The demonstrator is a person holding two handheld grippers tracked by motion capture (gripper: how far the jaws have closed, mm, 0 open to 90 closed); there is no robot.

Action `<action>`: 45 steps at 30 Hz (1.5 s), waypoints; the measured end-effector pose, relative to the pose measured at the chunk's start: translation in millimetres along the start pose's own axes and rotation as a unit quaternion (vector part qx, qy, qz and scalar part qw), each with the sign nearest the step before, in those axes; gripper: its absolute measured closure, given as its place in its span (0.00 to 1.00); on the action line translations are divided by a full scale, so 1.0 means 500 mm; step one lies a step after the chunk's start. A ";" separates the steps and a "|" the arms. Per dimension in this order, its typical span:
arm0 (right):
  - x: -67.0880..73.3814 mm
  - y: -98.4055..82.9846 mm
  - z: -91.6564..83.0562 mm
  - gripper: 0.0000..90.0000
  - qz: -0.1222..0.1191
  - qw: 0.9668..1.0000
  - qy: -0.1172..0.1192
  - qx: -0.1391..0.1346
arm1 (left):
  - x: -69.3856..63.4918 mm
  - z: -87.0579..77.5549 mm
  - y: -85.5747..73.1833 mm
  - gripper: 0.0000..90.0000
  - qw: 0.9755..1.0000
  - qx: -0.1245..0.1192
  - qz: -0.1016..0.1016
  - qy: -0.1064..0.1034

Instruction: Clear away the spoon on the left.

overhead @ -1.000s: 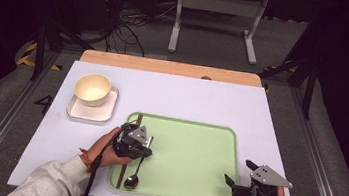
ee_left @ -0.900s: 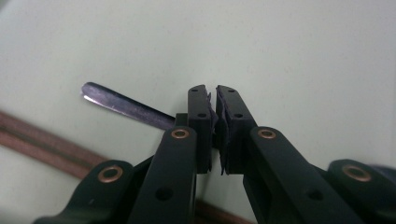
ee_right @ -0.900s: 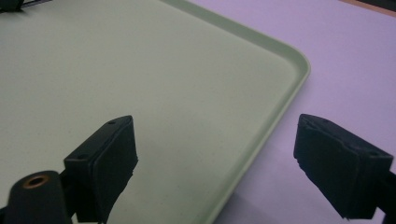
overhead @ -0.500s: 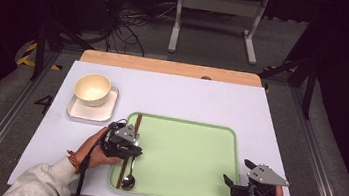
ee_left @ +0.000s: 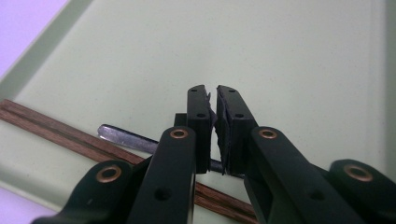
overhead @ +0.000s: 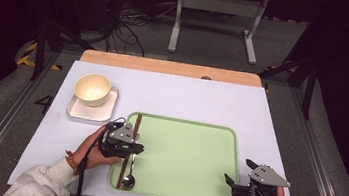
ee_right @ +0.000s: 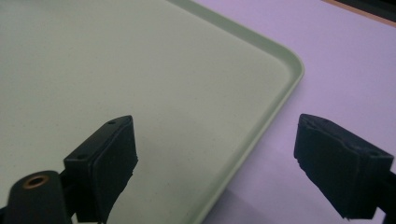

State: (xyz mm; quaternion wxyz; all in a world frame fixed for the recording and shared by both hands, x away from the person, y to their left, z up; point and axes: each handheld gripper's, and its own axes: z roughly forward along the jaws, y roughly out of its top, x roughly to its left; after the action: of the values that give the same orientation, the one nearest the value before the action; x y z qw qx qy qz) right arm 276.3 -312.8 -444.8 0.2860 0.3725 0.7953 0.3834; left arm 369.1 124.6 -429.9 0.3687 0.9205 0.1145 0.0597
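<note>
- Your left gripper [ee_left: 212,100] sits over the left edge of the green tray [overhead: 191,150]; jaws nearly pressed together, a thin slit between the pads.
- The spoon [ee_left: 126,137] handle runs under or between those jaws. Whether it is actually pinched, you cannot tell from the left gripper view.
- The spoon's bowl lies near the tray's front left corner; the chopsticks [overhead: 131,148] lie right alongside it, along the left rim.
- Risk: if you lift, a thin metal handle held near its end may pivot or slip out.
- Risk: the chopsticks touch or nearly touch the spoon; dragging could roll them.
- Your right gripper [overhead: 242,184] hangs at the tray's front right corner, jaws spread wide straddling the rim, holding nothing.
- The cup [overhead: 92,89] on its saucer [overhead: 91,110] stands just beyond your left hand; a backward swing could clip it.
</note>
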 end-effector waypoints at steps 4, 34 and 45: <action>0.001 0.001 -0.002 0.15 -0.002 1.000 0.000 -0.001 | 0.003 -0.015 -0.001 0.94 1.000 -0.011 0.001 0.005; -0.012 0.011 0.011 0.15 0.000 1.000 -0.003 -0.006 | 0.055 -0.156 -0.050 0.50 0.987 -0.077 -0.048 0.130; -0.009 0.015 0.016 0.15 -0.005 1.000 0.002 -0.007 | 0.083 -0.217 -0.085 0.32 0.974 -0.085 -0.073 0.195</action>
State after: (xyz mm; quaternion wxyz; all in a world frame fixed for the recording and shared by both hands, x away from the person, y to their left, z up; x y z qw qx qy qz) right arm 287.5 -310.0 -442.1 0.2888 0.3657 0.7952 0.3879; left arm 380.9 237.2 -380.1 0.4191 0.8457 0.2458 0.2206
